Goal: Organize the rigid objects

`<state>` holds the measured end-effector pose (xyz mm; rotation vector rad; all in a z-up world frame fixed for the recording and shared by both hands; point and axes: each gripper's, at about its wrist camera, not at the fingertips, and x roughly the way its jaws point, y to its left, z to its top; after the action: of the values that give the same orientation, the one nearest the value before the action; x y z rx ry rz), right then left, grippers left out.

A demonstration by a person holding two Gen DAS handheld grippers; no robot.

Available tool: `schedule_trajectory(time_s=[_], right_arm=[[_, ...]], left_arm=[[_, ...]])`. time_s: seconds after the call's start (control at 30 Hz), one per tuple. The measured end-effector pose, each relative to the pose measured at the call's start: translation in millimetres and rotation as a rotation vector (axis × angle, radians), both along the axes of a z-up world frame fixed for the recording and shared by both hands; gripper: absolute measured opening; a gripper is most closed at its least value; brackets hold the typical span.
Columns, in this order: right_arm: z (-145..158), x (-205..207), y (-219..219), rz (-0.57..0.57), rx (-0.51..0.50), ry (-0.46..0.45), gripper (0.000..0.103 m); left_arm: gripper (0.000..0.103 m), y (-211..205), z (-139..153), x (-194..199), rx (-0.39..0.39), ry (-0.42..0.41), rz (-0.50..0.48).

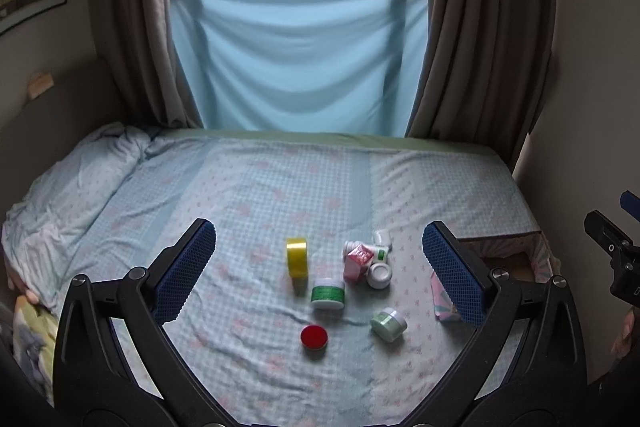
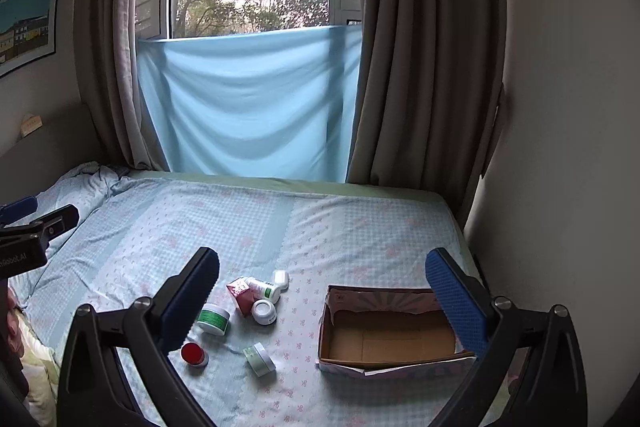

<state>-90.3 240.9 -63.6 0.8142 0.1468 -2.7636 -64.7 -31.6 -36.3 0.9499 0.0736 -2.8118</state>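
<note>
Jars and small containers lie scattered on the bedsheet point(image 1: 280, 187) ahead of both our tongs. Our left gripper point(image 1: 319, 267) hangs above the bed with its jaws spread wide, blue pads bare, nothing between them. Our right gripper point(image 2: 322, 301) is likewise spread wide and empty, hovering over the sheet.

Framed between the left fingers: a yellow tape roll point(image 1: 297, 259) standing on edge; just right of it a green-labelled jar point(image 1: 328, 293) upright; nearer us a red-lidded tin point(image 1: 314, 337) sitting apart; to its right a pale green jar point(image 1: 388, 324) tipped on its side.

Behind these, a tight cluster: a pink carton point(image 1: 357, 263) tilted, a white jar point(image 1: 379, 275) touching it, a white bottle with a green label point(image 2: 265, 289) lying down, and a small white cap-like piece point(image 2: 281, 279) at the back.

On the right, near the bed's edge, we see an open cardboard box point(image 2: 326, 331), lined with patterned paper outside, interior bare. Our right tong's outer finger overlaps its far corner in view.

Beyond: blue cloth point(image 2: 248, 99) across the window, brown curtains point(image 2: 420, 67) either side.
</note>
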Motion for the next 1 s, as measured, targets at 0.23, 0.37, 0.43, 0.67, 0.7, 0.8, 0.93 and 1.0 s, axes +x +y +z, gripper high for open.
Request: schedule_trajectory(time_s=[0.23,0.37,0.43,0.67,0.7,0.8,0.93,1.0], right_arm=[[-55,-48,-26,0.074,0.023,-0.148,0.103],[-84,-76,-49,0.115,0.053,-0.230,0.103],[-99,-90,-61,0.133,0.068,-0.269,0.103],[-177,-148,-99,0.185,0.142,-0.434,0.103],[-189,-154,-103,0.190,0.154,-0.454,0.103],[-225,-172,-114,0.208,0.187,-0.509,0.103],[-273,-196,-130,0.237,0.230,-0.568,0.102],[-295,-206,-137,0.245,0.250,-0.599,0.100]], left_arm=[[0.103,-27,-55,-57,0.060,-0.167,0.017],[0.103,-49,-85,-95,0.094,-0.238,0.015],[0.103,-61,-102,-115,0.112,-0.278,0.015],[0.103,-88,-173,-185,0.157,-0.405,0.014],[0.103,-90,-186,-195,0.161,-0.427,0.014],[0.103,-95,-222,-219,0.183,-0.489,0.013],[0.103,-98,-269,-245,0.210,-0.561,0.008],[0.103,-98,-291,-256,0.221,-0.597,0.005]])
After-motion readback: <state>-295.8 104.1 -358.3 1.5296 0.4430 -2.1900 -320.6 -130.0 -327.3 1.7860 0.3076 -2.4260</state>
